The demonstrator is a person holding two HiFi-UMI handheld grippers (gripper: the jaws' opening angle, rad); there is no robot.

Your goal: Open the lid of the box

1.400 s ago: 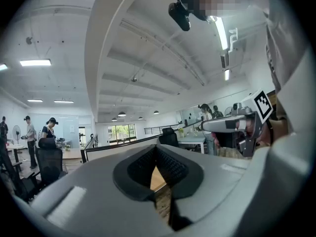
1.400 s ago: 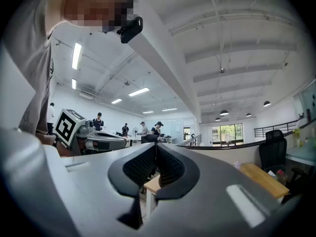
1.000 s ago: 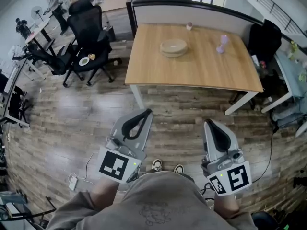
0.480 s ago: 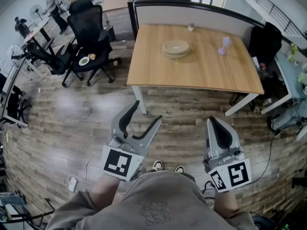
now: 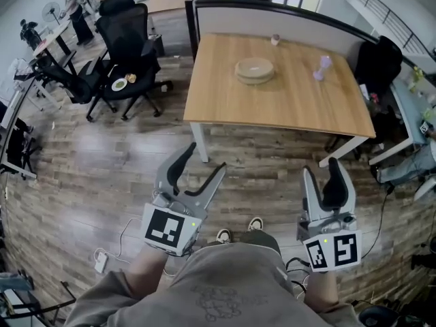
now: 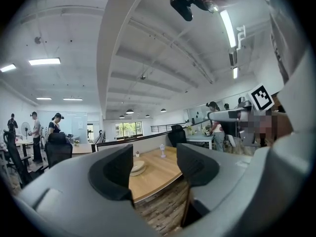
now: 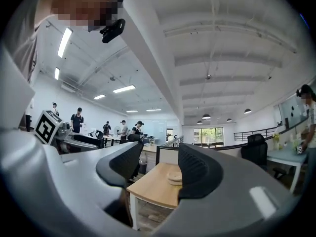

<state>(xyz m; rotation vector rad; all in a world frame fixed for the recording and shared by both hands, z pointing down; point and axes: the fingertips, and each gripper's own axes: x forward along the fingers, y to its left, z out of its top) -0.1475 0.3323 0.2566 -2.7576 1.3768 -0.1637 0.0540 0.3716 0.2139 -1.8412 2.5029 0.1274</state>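
- Now, two tools hang low over the wood floor [image 5: 102, 155], both well apart from the bench [image 5: 279, 107].
- Left tool [image 5: 204, 159]: released, jaws closing a little, nothing between them [image 6: 154, 168].
- Right tool [image 5: 321, 167]: released, jaws opening, nothing between them [image 7: 158, 168].
- One bench stands ahead and carries three things.
- One box [image 5: 254, 69], round and flat, lies near the bench's far middle. Its lid seems to be on, though it is too distant to be sure.
- One purple piece [image 5: 320, 67] stands right of the box, apart from it.
- One small cup [image 5: 274, 39] stands at the far edge.
- One black chair [image 5: 129, 46] left of the bench has a plate [image 5: 120, 85] on its seat.
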